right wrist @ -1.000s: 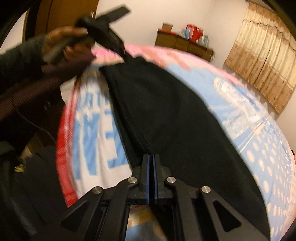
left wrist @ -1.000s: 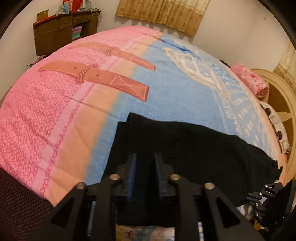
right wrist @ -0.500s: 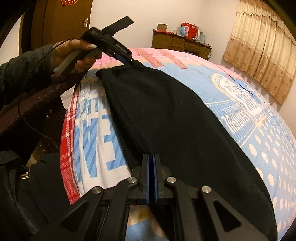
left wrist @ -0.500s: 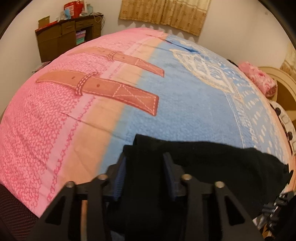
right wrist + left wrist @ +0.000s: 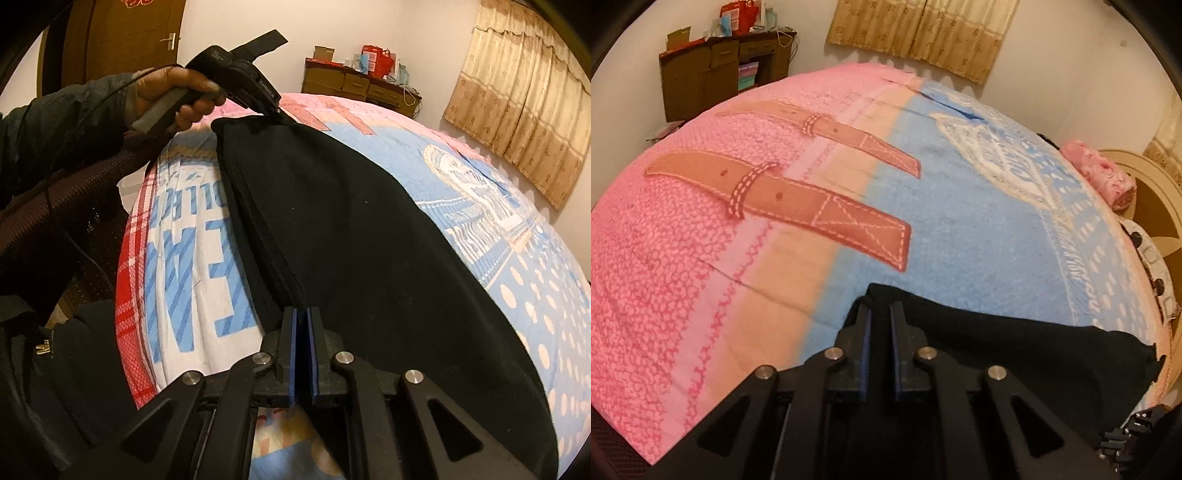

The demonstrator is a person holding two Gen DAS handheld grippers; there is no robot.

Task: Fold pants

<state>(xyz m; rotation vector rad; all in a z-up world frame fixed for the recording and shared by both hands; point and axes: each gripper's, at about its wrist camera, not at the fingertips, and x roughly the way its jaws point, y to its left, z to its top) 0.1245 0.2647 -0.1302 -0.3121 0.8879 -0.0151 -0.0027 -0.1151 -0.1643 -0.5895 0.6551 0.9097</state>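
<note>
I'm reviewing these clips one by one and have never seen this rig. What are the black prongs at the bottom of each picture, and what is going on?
No robot here: a person holds a two-finger gripper in each hand, each with a fisheye camera looking along its fingers. One picture is from the left gripper, the other from the right gripper. A pair of black fabric pants lies on a pink and blue patterned bedspread. The right gripper is pinching one edge of the pants. The left one, also visible in the person's hand, is closing on the far end.

You're getting warm, dim indoor light, heavy fisheye bending at dark corners, and soft, slightly grainy detail.
</note>
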